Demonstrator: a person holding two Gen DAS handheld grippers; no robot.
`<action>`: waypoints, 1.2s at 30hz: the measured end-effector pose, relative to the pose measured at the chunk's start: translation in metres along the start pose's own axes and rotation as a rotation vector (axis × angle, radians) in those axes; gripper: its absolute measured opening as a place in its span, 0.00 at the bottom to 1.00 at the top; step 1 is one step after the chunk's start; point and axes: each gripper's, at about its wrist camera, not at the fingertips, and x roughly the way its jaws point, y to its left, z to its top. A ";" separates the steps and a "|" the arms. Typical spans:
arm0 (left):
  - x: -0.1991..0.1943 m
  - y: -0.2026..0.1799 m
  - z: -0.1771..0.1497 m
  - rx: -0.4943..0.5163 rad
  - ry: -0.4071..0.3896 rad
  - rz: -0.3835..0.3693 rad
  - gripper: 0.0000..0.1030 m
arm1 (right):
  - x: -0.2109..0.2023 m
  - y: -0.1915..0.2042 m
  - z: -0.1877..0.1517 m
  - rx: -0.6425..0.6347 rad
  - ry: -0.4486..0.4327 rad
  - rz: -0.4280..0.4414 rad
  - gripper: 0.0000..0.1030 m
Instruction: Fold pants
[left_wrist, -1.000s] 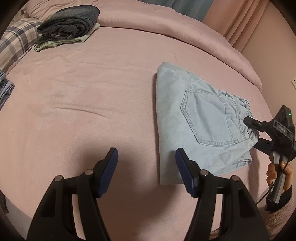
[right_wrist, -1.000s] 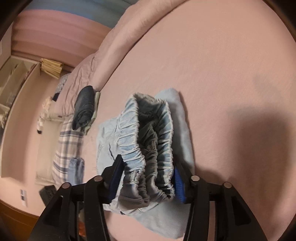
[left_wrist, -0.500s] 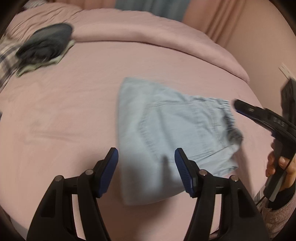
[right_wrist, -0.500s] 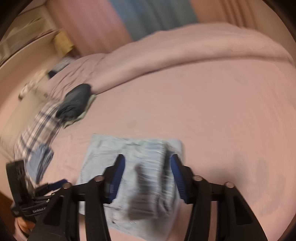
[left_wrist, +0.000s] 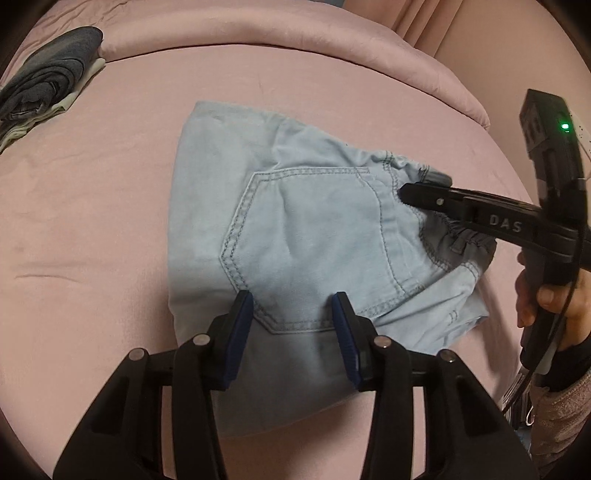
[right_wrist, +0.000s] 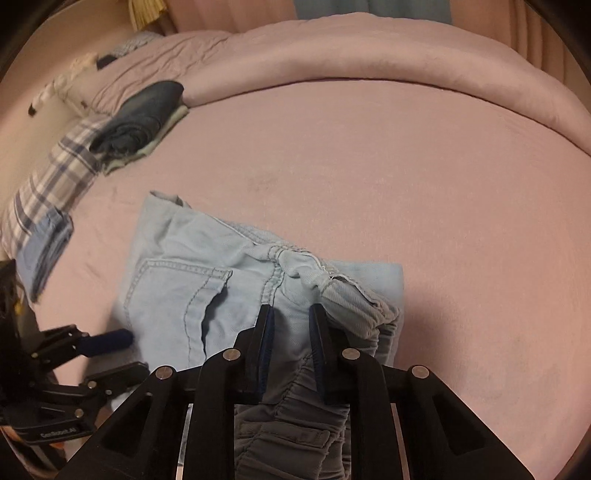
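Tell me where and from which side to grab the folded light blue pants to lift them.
Grip the light blue pants at the bunched elastic waistband, coming from that open end: its stacked layers give thick edges to pinch, whereas the opposite folded edge lies flat on the bed.

Left gripper (left_wrist: 293, 317) closing over folded pants (left_wrist: 303, 236) on bed (left_wrist: 92, 240).

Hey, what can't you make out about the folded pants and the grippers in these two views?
- Pants: the underside, against the bed, both views.
- Right gripper: waistband grip, behind its own fingers, right wrist view.
- Left gripper: contact with the cloth unclear, left wrist view.
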 end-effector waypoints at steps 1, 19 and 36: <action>0.000 0.000 0.000 0.003 -0.001 0.002 0.43 | -0.003 0.001 -0.001 -0.001 -0.007 -0.002 0.17; -0.007 0.006 -0.010 -0.001 -0.030 -0.008 0.43 | -0.031 0.048 -0.074 -0.197 0.078 0.080 0.18; -0.039 0.059 -0.048 -0.197 -0.072 -0.020 0.43 | -0.026 0.047 -0.007 -0.009 0.021 0.237 0.51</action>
